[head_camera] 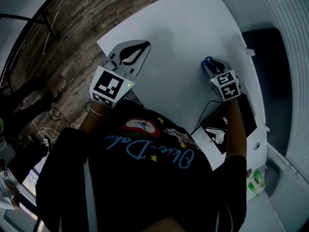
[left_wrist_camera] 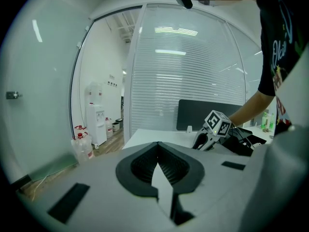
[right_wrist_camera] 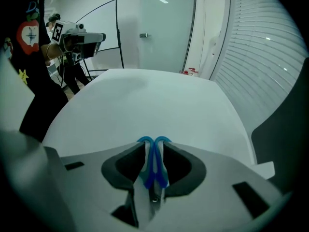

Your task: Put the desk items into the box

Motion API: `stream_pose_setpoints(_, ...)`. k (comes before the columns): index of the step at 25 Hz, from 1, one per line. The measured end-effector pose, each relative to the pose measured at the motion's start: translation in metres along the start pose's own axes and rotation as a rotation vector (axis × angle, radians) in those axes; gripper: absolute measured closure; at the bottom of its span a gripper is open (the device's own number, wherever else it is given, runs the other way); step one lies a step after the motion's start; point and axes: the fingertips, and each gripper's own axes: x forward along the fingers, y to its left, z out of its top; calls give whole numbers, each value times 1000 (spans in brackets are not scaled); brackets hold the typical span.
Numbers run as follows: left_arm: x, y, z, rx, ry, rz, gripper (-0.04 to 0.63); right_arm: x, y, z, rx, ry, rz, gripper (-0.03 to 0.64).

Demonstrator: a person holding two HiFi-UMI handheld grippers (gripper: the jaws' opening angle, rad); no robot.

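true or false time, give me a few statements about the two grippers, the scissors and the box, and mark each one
1. The right gripper has blue-handled scissors between its jaws. True.
2. The left gripper is holding a pen. False: its jaws are together at the tips with nothing between them.
3. Both grippers are over a white table. True.
4. The black box sits beside the left gripper. False: it is at the table's right side, by the person's right arm.
5. Only the left gripper carries a marker cube. False: the left cube and the right cube both show in the head view.
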Motion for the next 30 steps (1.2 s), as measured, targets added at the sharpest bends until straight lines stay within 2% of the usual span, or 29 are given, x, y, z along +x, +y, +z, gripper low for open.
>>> stream_pose_setpoints(6, -2, 2, 0, -3, 2, 7, 588, 3, 0, 0, 1, 6, 18, 491)
stream_pose_setpoints(10, -1, 2, -1, -3, 2, 4, 588, 5, 2, -1, 5, 7, 44, 527)
stream_pose_setpoints(15, 1, -3, 0, -7, 0, -7, 588, 4, 4, -2, 17, 8, 59, 532)
stream_pose_setpoints(30, 2, -8, 10, 14, -22, -39, 588, -26, -11, 9, 153, -97, -74, 536)
